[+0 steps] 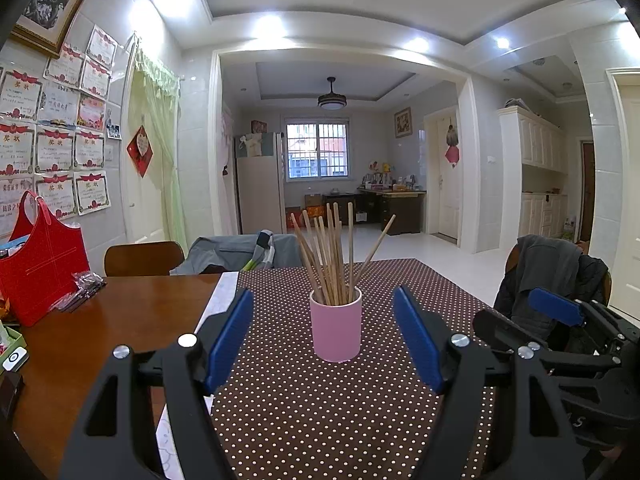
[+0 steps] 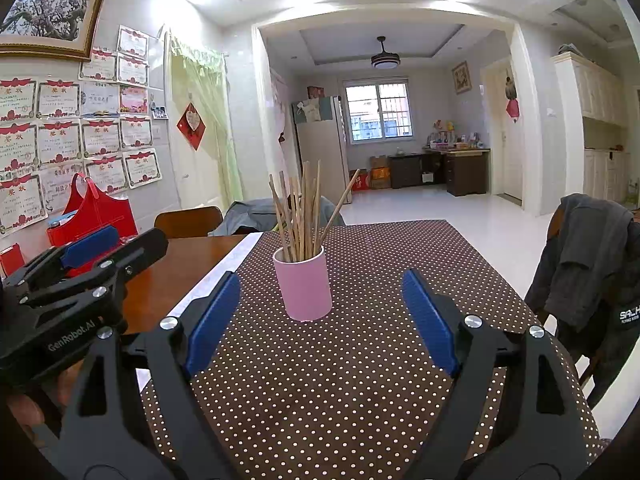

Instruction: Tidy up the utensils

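A pink cup (image 1: 336, 330) stands upright on a brown polka-dot cloth (image 1: 320, 420) spread over a wooden tabletop (image 1: 100, 320), a bundle of wooden chopsticks (image 1: 330, 256) fanned out inside it, one stick leaning well to the right of the rest. The left tool (image 1: 323, 340) hangs just short of the cup with its blue pads (image 1: 230, 340) spread wide apart, the cup framed in the gap between them and touched by neither. The right tool (image 2: 320, 316) is beside it, its own pads (image 2: 430, 320) likewise wide apart and empty, the cup standing ahead of them and slightly left of centre. From the right wrist view the left tool appears at the left edge, a hand (image 2: 24, 408) partly visible beneath it. A red bag (image 1: 40, 268) sits at the tabletop's far left near the wall of framed certificates (image 1: 52, 148). A grey jacket (image 1: 556, 276) is draped over a chair to the right. Another wooden chair (image 1: 144, 258) stands at the far side of the tabletop.
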